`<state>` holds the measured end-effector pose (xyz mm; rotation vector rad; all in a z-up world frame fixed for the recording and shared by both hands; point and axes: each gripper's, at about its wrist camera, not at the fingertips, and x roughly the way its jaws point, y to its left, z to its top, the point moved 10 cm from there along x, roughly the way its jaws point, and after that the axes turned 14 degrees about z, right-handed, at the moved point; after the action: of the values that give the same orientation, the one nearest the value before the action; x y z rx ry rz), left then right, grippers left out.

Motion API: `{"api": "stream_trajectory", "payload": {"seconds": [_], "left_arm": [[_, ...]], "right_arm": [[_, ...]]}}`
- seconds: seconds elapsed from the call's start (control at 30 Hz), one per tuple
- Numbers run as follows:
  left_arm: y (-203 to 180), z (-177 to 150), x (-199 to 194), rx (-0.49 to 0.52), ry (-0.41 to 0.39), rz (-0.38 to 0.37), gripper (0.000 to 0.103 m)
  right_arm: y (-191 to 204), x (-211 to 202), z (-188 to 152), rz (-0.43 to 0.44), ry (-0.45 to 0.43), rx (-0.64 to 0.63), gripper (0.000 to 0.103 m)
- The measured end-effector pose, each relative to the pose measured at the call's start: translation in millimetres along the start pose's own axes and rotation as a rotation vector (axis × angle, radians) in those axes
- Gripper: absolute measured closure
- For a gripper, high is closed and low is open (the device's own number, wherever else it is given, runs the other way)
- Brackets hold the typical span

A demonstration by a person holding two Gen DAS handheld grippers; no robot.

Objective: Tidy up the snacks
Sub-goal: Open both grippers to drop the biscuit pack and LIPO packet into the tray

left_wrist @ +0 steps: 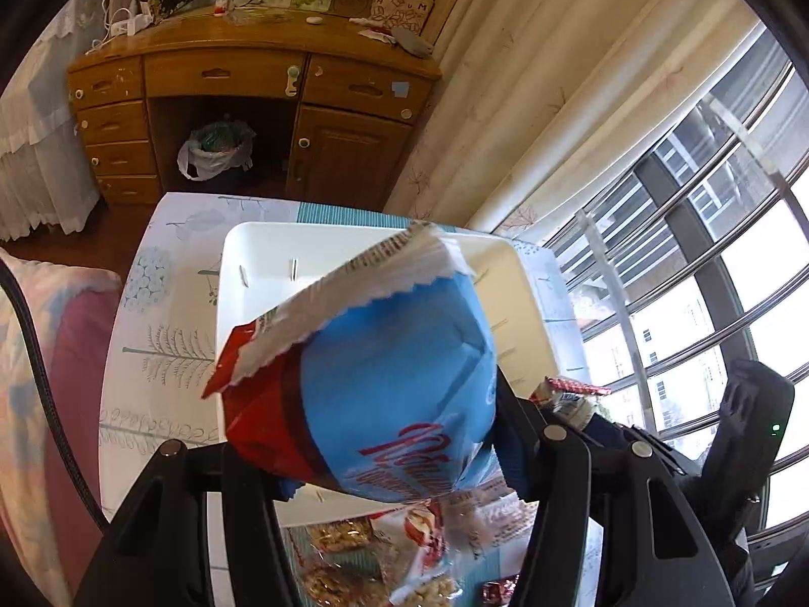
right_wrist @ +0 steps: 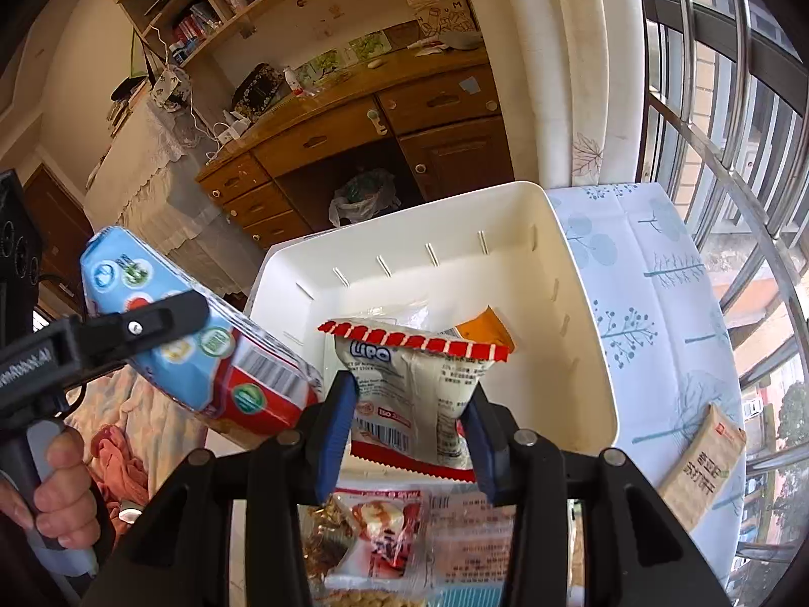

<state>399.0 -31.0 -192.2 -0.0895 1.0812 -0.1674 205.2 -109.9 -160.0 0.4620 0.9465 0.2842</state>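
My left gripper (left_wrist: 399,475) is shut on a blue and red snack bag (left_wrist: 384,384) and holds it above the near edge of the white bin (left_wrist: 242,263). The same bag (right_wrist: 202,344) and left gripper (right_wrist: 146,323) show at the left of the right wrist view. My right gripper (right_wrist: 409,415) is shut on a white Lipo packet with red serrated ends (right_wrist: 414,384), held over the near part of the bin (right_wrist: 581,313). An orange packet (right_wrist: 485,329) and a clear wrapper lie inside the bin.
A clear bag of mixed snacks (right_wrist: 384,531) lies on the tablecloth just below the grippers. A tan packet (right_wrist: 703,465) lies on the table at the right. A wooden desk (left_wrist: 242,76) stands beyond the table, window rails to the right.
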Motion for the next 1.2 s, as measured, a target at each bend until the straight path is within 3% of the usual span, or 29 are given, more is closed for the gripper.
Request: {"api": "stream_trajectory", "payload": {"seconds": [0.07,0.13,0.23,0.3,0.4,0.67,1.0,1.2], "left_arm": [[0.4,0.3,7.1,-0.009,0.006,-0.011,0.045],[2.1,-3.5,17.1,0.021,0.033,0.04,0.041],[0.7,-4.4,16.8,0.013,0.018,0.005,0.029],[-0.4,2.0,6.8,-0.004,-0.02,-0.025,0.016],[0.8,10.5,-6.9,-0.002,-0.059,-0.013,0.015],[-4.2,10.2,-47.5,0.012,-0.075,-0.009,0.015],[-8.1,-11.0,-114.5,-0.013,-0.111,-0.02,0.015],[-0.9,-29.2,-151.6,-0.077,-0.156,0.032,0.015]], "right_arm": [[-2.0,4.7,-0.1,-0.003,-0.005,0.003,0.061],[-5.9,7.1,-0.5,-0.014,-0.014,0.025,0.059],[-8.3,7.2,-2.0,-0.003,-0.023,0.058,0.058],[-9.4,4.9,-3.6,-0.005,-0.029,0.073,0.049],[-10.9,-3.2,-3.2,-0.024,-0.052,0.086,0.04],[0.8,-41.5,0.7,-0.03,-0.112,0.103,0.031],[20.3,-96.9,-4.3,-0.004,-0.152,0.081,0.026],[26.5,-123.9,-12.3,0.033,-0.14,0.041,0.025]]}}
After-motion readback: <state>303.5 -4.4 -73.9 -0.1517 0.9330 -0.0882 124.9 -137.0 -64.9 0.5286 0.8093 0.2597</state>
